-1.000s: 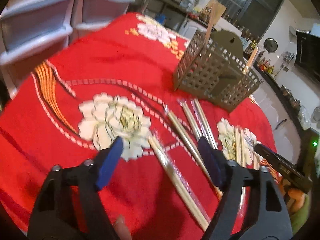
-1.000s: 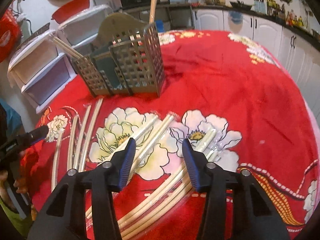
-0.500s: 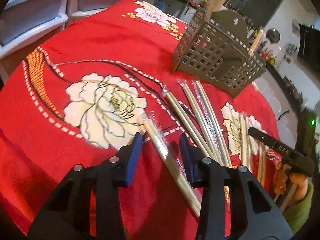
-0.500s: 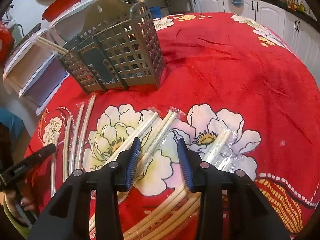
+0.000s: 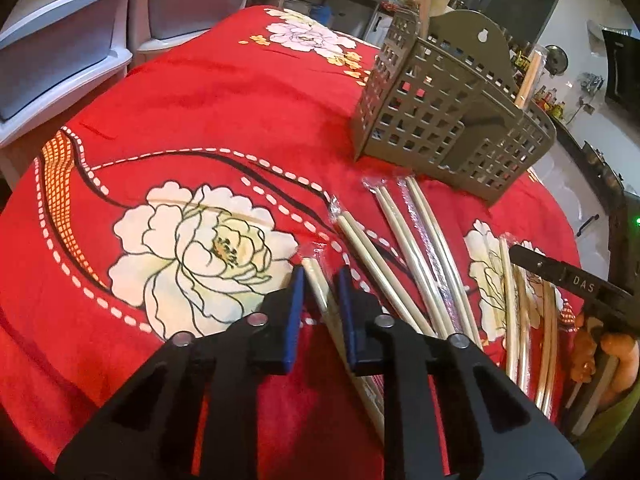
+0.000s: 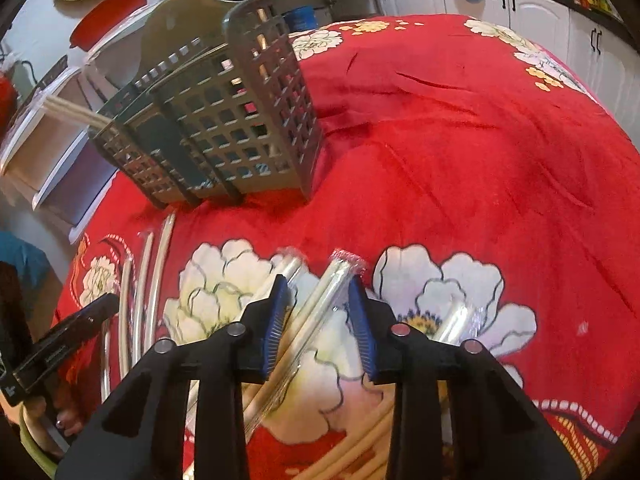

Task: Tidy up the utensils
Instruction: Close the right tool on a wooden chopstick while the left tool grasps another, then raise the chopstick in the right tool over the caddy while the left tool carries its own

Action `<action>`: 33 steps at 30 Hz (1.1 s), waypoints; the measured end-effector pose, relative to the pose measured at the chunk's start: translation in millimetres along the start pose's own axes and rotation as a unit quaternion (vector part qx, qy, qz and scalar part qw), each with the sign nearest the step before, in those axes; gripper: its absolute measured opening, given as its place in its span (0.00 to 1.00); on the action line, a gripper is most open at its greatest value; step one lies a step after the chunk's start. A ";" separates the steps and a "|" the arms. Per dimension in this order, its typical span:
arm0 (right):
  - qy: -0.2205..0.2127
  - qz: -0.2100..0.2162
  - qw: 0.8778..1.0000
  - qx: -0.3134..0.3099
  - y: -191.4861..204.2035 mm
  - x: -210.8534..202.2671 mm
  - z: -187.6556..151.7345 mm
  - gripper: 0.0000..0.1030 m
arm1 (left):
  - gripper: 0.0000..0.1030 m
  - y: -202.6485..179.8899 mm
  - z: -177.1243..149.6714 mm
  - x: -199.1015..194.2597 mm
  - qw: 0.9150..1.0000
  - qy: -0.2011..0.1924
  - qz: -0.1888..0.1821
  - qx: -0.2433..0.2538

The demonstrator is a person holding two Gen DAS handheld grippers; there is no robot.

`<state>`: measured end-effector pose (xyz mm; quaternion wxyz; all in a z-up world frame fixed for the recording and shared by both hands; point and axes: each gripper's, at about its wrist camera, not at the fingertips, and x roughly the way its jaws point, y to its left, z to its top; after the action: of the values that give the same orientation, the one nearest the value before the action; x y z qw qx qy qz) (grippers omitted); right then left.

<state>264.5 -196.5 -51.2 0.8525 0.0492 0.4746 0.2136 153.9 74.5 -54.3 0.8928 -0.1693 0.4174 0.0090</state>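
Note:
Several plastic-wrapped pairs of chopsticks lie on a red flowered tablecloth [image 5: 224, 92]. My left gripper [image 5: 320, 280] has narrowed around one wrapped pair [image 5: 316, 284], its blue pads close on both sides. My right gripper [image 6: 318, 290] is open, straddling another wrapped pair [image 6: 324, 300] lying diagonally on a white flower. A grey lattice utensil caddy [image 5: 448, 120] stands beyond the chopsticks, also in the right wrist view [image 6: 236, 120], with a wooden handle and some chopsticks sticking out of it.
White plastic drawers [image 5: 72, 40] stand past the table's far left edge. More wrapped chopsticks [image 5: 424, 248] lie between the two grippers. Kitchen cabinets [image 6: 520, 4] are behind the table. The cloth right of the caddy [image 6: 480, 140] holds nothing.
My left gripper moved forward and down over a wrapped pair and its jaws narrowed around it. My right gripper moved forward and lower over another pair, its jaws narrowing somewhat.

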 end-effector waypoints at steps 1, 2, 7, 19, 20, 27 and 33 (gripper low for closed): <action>0.000 -0.002 1.000 0.003 -1.1 1.2 2.1 0.25 | 0.08 0.1 0.9 0.5 1.000 -0.001 0.001 0.001; 0.000 -0.002 1.000 0.004 -1.9 2.4 4.0 0.23 | 0.08 0.3 2.0 1.0 1.000 -0.002 0.002 0.002; -0.009 -0.004 1.000 0.007 -4.8 5.2 9.4 0.13 | 0.05 4.3 7.0 1.4 1.000 -0.001 -0.005 -0.006; -0.084 0.042 0.996 0.000 5.6 -47.4 10.6 0.09 | 0.02 5.5 22.5 -34.5 0.999 -0.043 -0.013 -0.010; -0.095 0.044 0.994 -0.008 9.8 -54.3 11.5 0.09 | 0.02 5.0 25.0 -39.1 0.999 -0.049 -0.013 -0.009; -0.140 0.048 0.988 -0.041 32.0 -88.5 20.3 0.07 | 0.02 -4.0 38.8 -67.7 0.996 -0.088 -0.024 -0.005; -0.187 0.040 0.979 -0.068 51.4 -120.8 25.2 0.06 | 0.02 -16.6 51.6 -87.9 0.993 -0.115 -0.035 0.009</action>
<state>213.8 -196.6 72.4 0.9181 0.0497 0.2891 0.2665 137.6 85.9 47.1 0.9363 -0.1731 0.3055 -0.0067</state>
